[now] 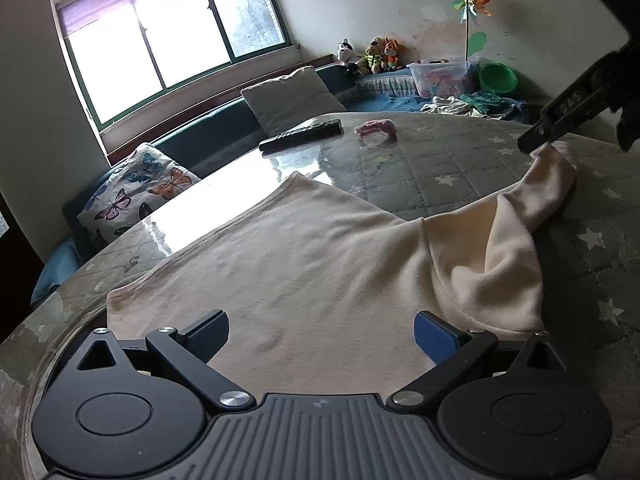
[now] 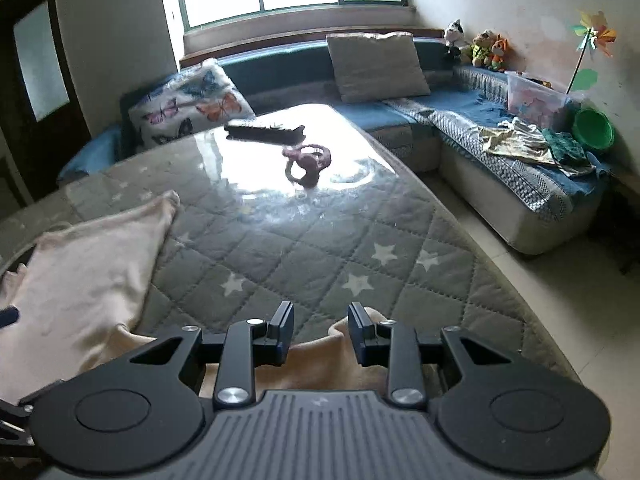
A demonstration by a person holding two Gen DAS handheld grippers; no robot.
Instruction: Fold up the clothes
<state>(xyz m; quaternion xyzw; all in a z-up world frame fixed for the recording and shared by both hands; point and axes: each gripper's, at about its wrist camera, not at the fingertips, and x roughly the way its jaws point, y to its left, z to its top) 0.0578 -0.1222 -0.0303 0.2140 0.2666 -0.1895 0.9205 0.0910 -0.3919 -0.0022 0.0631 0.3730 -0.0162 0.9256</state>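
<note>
A round desk [image 1: 460,160] with a grey, star-quilted cover under glossy glass fills both views. Across it lies a cream garment [image 1: 304,264], mostly flat in the centre and lower middle of the left wrist view, its sleeve [image 1: 536,184] stretched toward the right edge of that frame.

Your left gripper [image 1: 322,338] sits at the bottom of its view with jaws wide and empty above the garment's body. Your right gripper [image 2: 320,330] is at the sleeve's end; its jaws stand narrowly apart with the cuff lying below them, and nothing appears pinched.

The fabric looks light, soft and floppy, likely to sag and slide on the glass, so take it at seams, cuff or hem rather than mid-panel.

In the upper middle of the left wrist view sit a dark remote control [image 1: 300,134] and a small pink object [image 1: 376,128].
</note>
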